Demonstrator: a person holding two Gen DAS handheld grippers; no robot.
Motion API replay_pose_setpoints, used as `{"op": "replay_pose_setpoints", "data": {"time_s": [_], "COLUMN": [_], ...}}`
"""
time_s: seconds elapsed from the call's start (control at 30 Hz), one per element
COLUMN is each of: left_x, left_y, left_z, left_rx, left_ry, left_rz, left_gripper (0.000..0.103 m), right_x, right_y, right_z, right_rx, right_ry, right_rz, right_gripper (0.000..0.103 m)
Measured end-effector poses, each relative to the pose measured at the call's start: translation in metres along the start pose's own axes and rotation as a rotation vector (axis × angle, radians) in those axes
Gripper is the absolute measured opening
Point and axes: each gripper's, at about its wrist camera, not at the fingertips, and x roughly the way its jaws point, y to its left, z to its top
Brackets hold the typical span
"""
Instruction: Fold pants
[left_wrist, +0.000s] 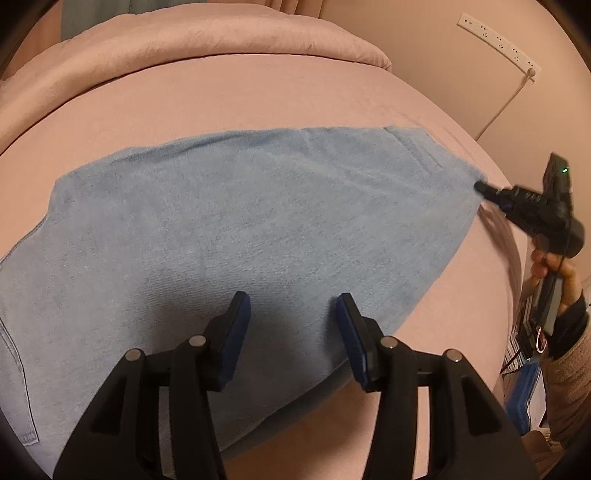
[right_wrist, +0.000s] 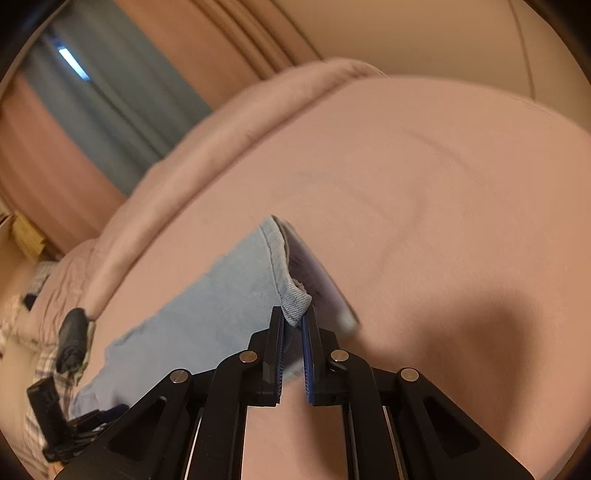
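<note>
Lying flat across the pink bed — light blue pants. Pinching the hem corner at the far end — right claw, pads pressed together on denim. Hovering spread over the near edge, gripping nothing — left claw.

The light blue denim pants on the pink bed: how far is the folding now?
Done: the light blue denim pants lie flat on the pink bed sheet, seemingly already doubled leg on leg. In hand: the right gripper is shut on the hem corner, while the left gripper hangs open above the cloth. Left: the fold along the length, hem toward waist.
</note>
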Motion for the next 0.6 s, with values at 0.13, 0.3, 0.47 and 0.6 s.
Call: {"op": "replay_pose_setpoints", "data": {"time_s": [0.13,0.3,0.47,0.6], "left_x": [-0.001,-0.020,-0.010,-0.006], "left_y": [-0.004,0.004,0.015,0.003], "left_z": [0.002,-0.003,-0.011,-0.017], "left_rx": [0.017,-0.011,-0.055,-0.003], "left_ry": [0.010,-0.037,0.012,0.019], "left_rz": [0.018,0.026,0.055,0.099], "left_gripper": [0.052,0.069,0.068,0.068], "right_x": [0.015,0.011,-0.012,0.032], "right_y": [-0.005,0.008,0.047,0.076], "right_z": [-0.006,0.001,0.011,0.027], "right_rx": [-0.012,-0.066,-0.204,-0.300], "right_ry": [0.010,0.035,-0.098,0.032], "right_rz": [-0.042,-0.107,-0.136,-0.037], "right_gripper": [0.008,0.011,0.023,0.023]}}
